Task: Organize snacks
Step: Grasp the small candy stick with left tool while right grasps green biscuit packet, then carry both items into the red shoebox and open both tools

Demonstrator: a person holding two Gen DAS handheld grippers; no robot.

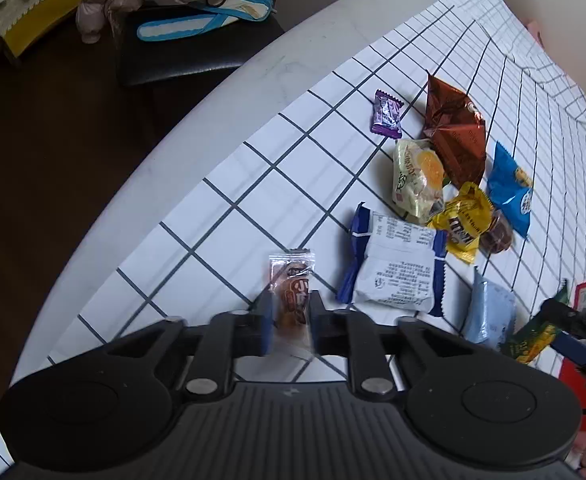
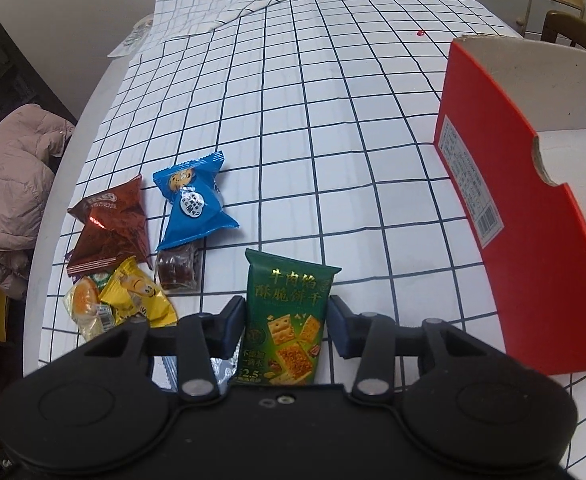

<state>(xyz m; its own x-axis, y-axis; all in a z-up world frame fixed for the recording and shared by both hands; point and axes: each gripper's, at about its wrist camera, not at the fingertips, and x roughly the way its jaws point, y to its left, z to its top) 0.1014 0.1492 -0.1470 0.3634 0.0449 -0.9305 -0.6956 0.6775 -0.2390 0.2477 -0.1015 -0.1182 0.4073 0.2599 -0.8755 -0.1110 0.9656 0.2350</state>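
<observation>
Gold Chinese characters 牛肉馅 酥脆饼干 across the top of the green foil cracker packet, with "2.5" in pale figures near its lower edge. "m&m" logo legible on the small yellow candy bag. Barcode and fine print on the white label of the red cardboard box, too small to read.

Snack pile on the tabletop at 10 o'clock of the right tool; open box at 2 o'clock (well apart); cracker packet between that tool's fingers.
</observation>
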